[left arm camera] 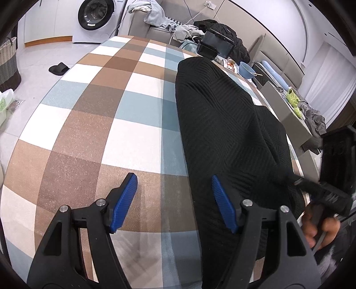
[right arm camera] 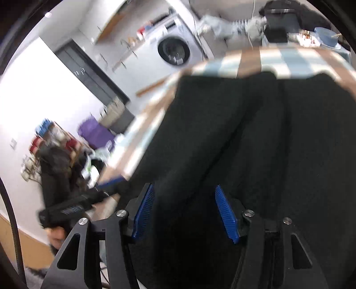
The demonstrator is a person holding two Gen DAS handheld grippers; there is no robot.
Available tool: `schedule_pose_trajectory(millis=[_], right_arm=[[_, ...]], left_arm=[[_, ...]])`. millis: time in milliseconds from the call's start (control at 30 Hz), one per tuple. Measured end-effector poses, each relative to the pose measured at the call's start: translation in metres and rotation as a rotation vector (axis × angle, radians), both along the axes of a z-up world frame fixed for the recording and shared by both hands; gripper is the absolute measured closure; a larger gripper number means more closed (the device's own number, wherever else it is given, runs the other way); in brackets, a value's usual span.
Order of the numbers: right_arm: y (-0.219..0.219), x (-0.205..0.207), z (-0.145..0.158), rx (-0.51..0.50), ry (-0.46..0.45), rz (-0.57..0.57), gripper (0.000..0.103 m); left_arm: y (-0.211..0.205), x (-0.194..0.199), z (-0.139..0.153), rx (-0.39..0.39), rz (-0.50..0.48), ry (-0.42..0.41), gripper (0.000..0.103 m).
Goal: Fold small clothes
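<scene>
Checked rug (left arm camera: pixel 124 115) on laundry-room floor, black knit garment (left arm camera: pixel 222 124) laid lengthwise at right of left-wrist frame.

Fold judged early: garment mostly flat, long ridge down its middle in right-wrist view, no tidy packet yet, further folds left. Left gripper (left arm camera: pixel 174 200) at bottom centre, jaws wide apart, holding nothing, right finger over garment edge, left over bare rug. Right gripper (right arm camera: pixel 184 211) at bottom centre, jaws apart with cloth bunched between the fingers, not clamped; view motion-blurred. Washing machine (left arm camera: pixel 98 15) upper left, blue bowl (left arm camera: pixel 247 70) upper right. No readable writing or brand anywhere.
</scene>
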State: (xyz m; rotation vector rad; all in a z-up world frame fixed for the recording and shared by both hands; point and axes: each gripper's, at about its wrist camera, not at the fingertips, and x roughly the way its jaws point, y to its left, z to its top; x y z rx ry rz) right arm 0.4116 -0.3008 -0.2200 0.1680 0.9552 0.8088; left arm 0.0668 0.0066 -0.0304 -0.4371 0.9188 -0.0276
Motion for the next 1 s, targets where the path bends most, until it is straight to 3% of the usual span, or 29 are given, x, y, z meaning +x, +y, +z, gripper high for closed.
schedule_pose_trajectory(millis=[100,133,300,400,467,600,700,800,933,1000], right_arm=[[0.006,-0.004,-0.001,-0.062,-0.078,-0.027,0.067],[0.005,-0.002,-0.001,-0.07,-0.078,-0.036,0.076],[-0.011,-0.005,-0.003,-0.129,-0.107,-0.069,0.079],[-0.033,-0.011,-0.001,-0.047,-0.057,-0.065,0.07],[-0.053,-0.008,0.002,0.048,-0.021,-0.048,0.046],[-0.068,0.006,-0.001,0.041,0.005,-0.063,0.045],[-0.06,0.021,-0.009,0.051,0.064,0.001,0.045],[-0.044,0.026,-0.003,-0.017,0.018,0.015,0.045],[-0.041,0.016,0.012,-0.112,-0.122,-0.014,0.045],[-0.045,0.019,0.004,-0.155,-0.108,-0.049,0.045]], left_arm=[[-0.001,-0.002,0.002,0.008,0.004,-0.006,0.036],[-0.002,-0.002,0.003,0.014,0.003,-0.007,0.036],[-0.004,-0.002,0.002,0.014,-0.009,-0.006,0.036],[-0.004,-0.002,0.002,0.014,-0.009,-0.004,0.036],[-0.003,-0.001,0.001,-0.005,-0.009,-0.001,0.036],[-0.004,0.001,-0.002,-0.02,-0.012,0.007,0.036],[-0.012,0.003,-0.002,-0.015,-0.038,0.011,0.036],[-0.023,0.005,-0.004,-0.001,-0.072,0.022,0.036],[-0.033,0.005,-0.005,0.024,-0.101,0.018,0.036],[-0.034,0.004,-0.006,0.029,-0.104,0.013,0.036]])
